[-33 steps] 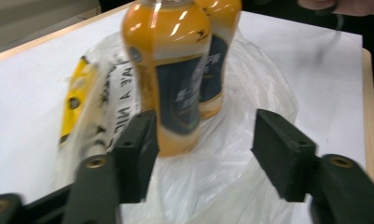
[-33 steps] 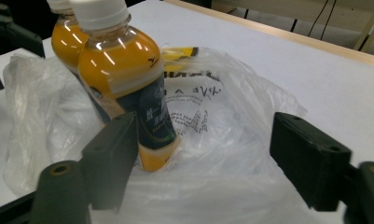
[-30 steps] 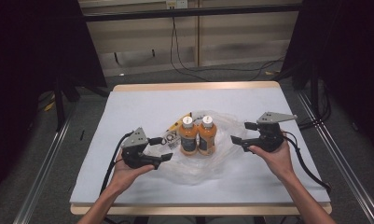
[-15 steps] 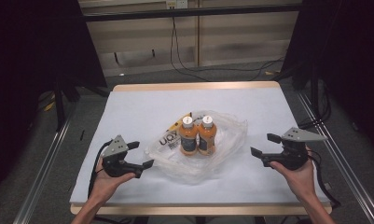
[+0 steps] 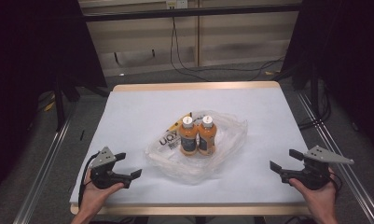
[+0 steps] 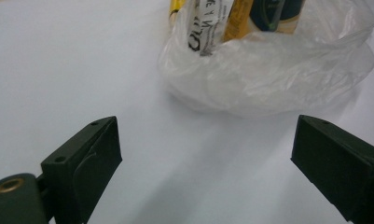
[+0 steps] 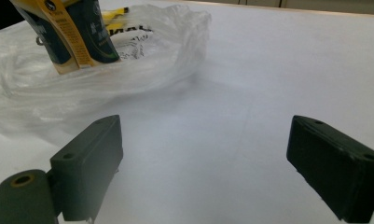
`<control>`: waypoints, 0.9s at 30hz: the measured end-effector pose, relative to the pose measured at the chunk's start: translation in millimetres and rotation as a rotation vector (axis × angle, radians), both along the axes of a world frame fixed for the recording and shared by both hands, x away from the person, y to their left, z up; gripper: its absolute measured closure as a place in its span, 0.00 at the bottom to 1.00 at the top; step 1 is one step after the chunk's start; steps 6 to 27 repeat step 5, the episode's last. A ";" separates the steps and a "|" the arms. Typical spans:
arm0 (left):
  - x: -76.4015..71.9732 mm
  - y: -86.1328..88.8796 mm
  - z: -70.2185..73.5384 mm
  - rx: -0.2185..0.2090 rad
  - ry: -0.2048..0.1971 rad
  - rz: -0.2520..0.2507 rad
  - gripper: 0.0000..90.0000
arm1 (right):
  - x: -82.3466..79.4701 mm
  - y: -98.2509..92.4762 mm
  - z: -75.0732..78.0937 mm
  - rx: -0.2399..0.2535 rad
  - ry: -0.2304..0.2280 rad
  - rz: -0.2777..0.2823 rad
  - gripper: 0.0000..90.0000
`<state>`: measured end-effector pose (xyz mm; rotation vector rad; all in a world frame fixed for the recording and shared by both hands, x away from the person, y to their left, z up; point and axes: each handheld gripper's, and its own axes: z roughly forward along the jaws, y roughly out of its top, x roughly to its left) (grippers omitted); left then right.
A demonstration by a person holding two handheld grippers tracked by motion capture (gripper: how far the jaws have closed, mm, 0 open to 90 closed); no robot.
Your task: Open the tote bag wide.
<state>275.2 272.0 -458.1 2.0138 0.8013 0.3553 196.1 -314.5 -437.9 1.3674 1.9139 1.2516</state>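
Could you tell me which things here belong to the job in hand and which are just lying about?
Job:
plastic bag
two orange bottles
left gripper
right gripper

Lying about:
floor cables

The high view looks forward and down from above the person's side of the white-covered bench (image 5: 142,112). Each gripper view sits low, close to the crumpled clear plastic bag (image 5: 222,158), facing it from opposite sides.
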 end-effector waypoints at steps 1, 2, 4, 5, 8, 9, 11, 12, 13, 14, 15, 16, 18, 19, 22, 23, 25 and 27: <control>-1.2 1.5 -1.0 -0.001 -0.002 0.007 0.09 | -2.5 -3.0 -2.0 -0.007 -0.003 -0.009 0.11; -2.5 4.3 -2.0 0.009 -0.007 0.007 0.09 | -4.4 -4.2 -2.8 -0.006 -0.004 -0.016 0.11; -4.1 7.0 -3.8 0.025 -0.010 0.018 0.09 | -8.1 -7.3 -5.7 -0.003 -0.008 -0.028 0.11; -4.8 7.8 -5.1 0.018 -0.003 0.025 0.09 | -9.7 -7.9 -7.4 -0.014 0.000 -0.034 0.11; -4.8 7.8 -5.1 0.018 -0.003 0.025 0.09 | -9.7 -7.9 -7.4 -0.014 0.000 -0.034 0.11; -4.8 7.8 -5.1 0.018 -0.003 0.025 0.09 | -9.7 -7.9 -7.4 -0.014 0.000 -0.034 0.11; -4.8 7.8 -5.1 0.018 -0.003 0.025 0.09 | -9.7 -7.9 -7.4 -0.014 0.000 -0.034 0.11; -4.8 7.8 -5.1 0.018 -0.003 0.025 0.09 | -9.7 -7.9 -7.4 -0.014 0.000 -0.034 0.11; -4.8 7.8 -5.1 0.018 -0.003 0.025 0.09 | -9.7 -7.9 -7.4 -0.014 0.000 -0.034 0.11; -4.8 7.8 -5.1 0.018 -0.003 0.025 0.09 | -9.7 -7.9 -7.4 -0.014 0.000 -0.034 0.11; -4.8 7.8 -5.1 0.018 -0.003 0.025 0.09 | -9.7 -7.9 -7.4 -0.014 0.000 -0.034 0.11; -4.8 7.8 -5.1 0.018 -0.003 0.025 0.09 | -9.7 -7.9 -7.4 -0.014 0.000 -0.034 0.11; -4.8 7.8 -5.1 0.018 -0.003 0.025 0.09 | -9.7 -7.9 -7.4 -0.014 0.000 -0.034 0.11; -4.8 7.8 -5.1 0.018 -0.003 0.025 0.09 | -9.7 -7.9 -7.4 -0.014 0.000 -0.034 0.11; -4.8 7.8 -5.1 0.018 -0.003 0.025 0.09 | -9.7 -7.9 -7.4 -0.014 0.000 -0.034 0.11; -4.8 7.8 -5.1 0.018 -0.003 0.025 0.09 | -9.7 -7.9 -7.4 -0.014 0.000 -0.034 0.11; -4.8 7.8 -5.1 0.018 -0.003 0.025 0.09 | -9.7 -7.9 -7.4 -0.014 0.000 -0.034 0.11; -4.8 7.8 -5.1 0.018 -0.003 0.025 0.09 | -9.7 -7.9 -7.4 -0.014 0.000 -0.034 0.11</control>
